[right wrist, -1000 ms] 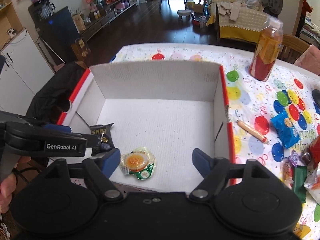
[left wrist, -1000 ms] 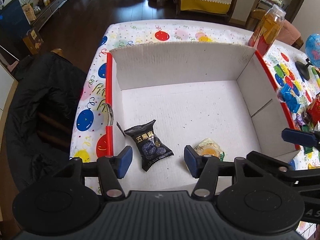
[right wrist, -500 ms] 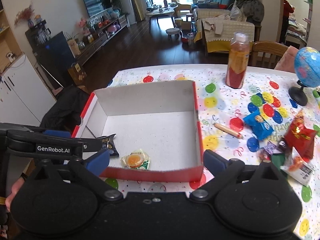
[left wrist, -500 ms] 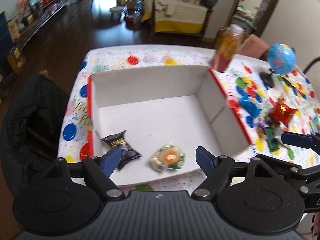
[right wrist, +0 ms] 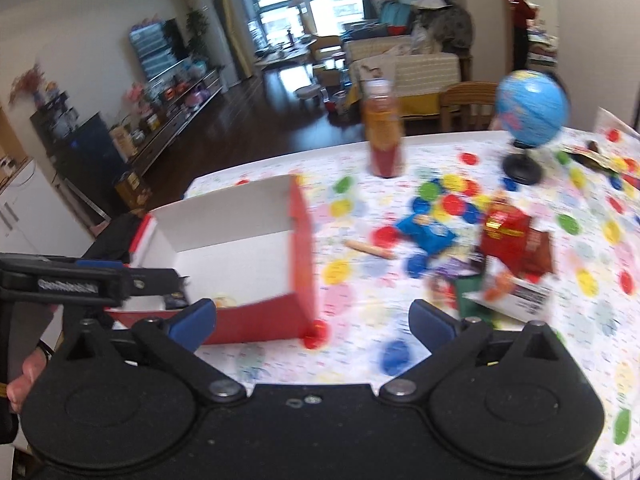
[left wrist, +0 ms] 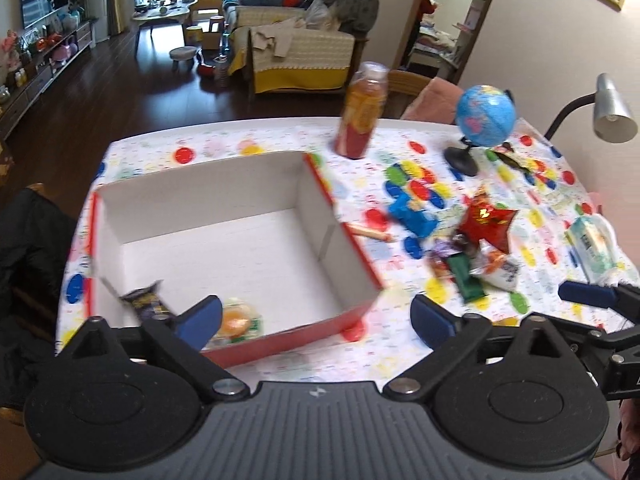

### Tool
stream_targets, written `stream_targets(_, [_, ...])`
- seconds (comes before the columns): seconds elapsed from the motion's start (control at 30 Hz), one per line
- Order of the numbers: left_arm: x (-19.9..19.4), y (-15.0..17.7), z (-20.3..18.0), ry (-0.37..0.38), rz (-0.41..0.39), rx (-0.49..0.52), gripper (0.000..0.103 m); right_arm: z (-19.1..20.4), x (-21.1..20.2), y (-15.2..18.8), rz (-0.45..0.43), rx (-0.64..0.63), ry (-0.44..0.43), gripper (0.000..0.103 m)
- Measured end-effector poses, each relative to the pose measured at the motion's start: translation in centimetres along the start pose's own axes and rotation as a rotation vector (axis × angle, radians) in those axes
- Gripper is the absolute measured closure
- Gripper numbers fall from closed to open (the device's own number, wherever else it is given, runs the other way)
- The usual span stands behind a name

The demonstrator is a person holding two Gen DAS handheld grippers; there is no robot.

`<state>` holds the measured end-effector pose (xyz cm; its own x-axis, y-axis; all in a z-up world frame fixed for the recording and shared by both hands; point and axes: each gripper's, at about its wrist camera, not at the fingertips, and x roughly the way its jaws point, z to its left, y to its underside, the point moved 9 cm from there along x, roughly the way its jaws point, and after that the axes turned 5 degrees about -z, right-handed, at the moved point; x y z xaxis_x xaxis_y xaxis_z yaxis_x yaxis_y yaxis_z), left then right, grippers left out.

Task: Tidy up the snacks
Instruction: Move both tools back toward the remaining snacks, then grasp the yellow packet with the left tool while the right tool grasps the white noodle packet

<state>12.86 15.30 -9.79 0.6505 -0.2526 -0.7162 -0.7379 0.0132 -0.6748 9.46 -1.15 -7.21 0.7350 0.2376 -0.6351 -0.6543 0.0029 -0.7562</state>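
A red cardboard box with a white inside stands on the table's left part; it also shows in the right wrist view. In it lie a black snack packet and a clear packet with an orange centre. My left gripper is open and empty, above the box's near right corner. My right gripper is open and empty, to the right of the box. Loose snacks lie right of the box: a blue packet, a red packet, a green packet, a sausage stick.
An orange drink bottle stands behind the box. A small blue globe and a desk lamp stand at the back right. A tissue pack lies at the right edge. A black jacket on a chair is left of the table.
Both grippers have pulled back and up from the box and swung right, so the loose snacks have come into view. Both stay open and empty; the two packets remain in the box.
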Motion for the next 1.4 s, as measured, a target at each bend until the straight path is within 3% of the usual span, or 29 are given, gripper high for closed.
stream_targets(0.17, [1.6, 0.1, -4.9, 0.025, 0.006, 0.010, 0.002, -6.3, -2.1, 1.2, -0.036, 0.020, 0.070, 0.000])
stream_targets(0.4, [5.6, 1.1, -10.9, 0.030, 0.074, 0.004, 0.002, -13.7, -2.3, 3.9, 0.037, 0.033, 0.120, 0.001])
stream_targets(0.47, [6.8, 1.4, -12.5, 0.032, 0.091, 0.008, 0.002, -15.1, -2.0, 4.4, 0.049, 0.038, 0.117, 0.007])
stream_targets(0.7, [10.6, 3.2, -17.6, 0.041, 0.161, 0.066, 0.002, -20.0, -0.2, 3.8, 0.073, -0.033, 0.110, 0.011])
stream_targets(0.83, [12.8, 4.9, -19.2, -0.021, 0.196, 0.101, 0.002, -23.0, 1.8, 2.8, 0.117, -0.078, 0.098, 0.021])
stream_targets(1.0, [15.0, 6.4, -21.5, -0.030, 0.238, 0.105, 0.002, -23.1, 4.6, 2.5, 0.181, -0.214, 0.011, 0.027])
stream_targets(1.23, [17.8, 8.2, -23.7, -0.022, 0.316, 0.095, 0.002, -22.0, 8.7, 1.6, 0.237, -0.338, -0.076, 0.044])
stream_targets(1.4, [19.3, 9.3, -24.1, -0.041, 0.356, 0.064, 0.003, -21.3, 11.6, 1.5, 0.259, -0.405, -0.093, 0.049])
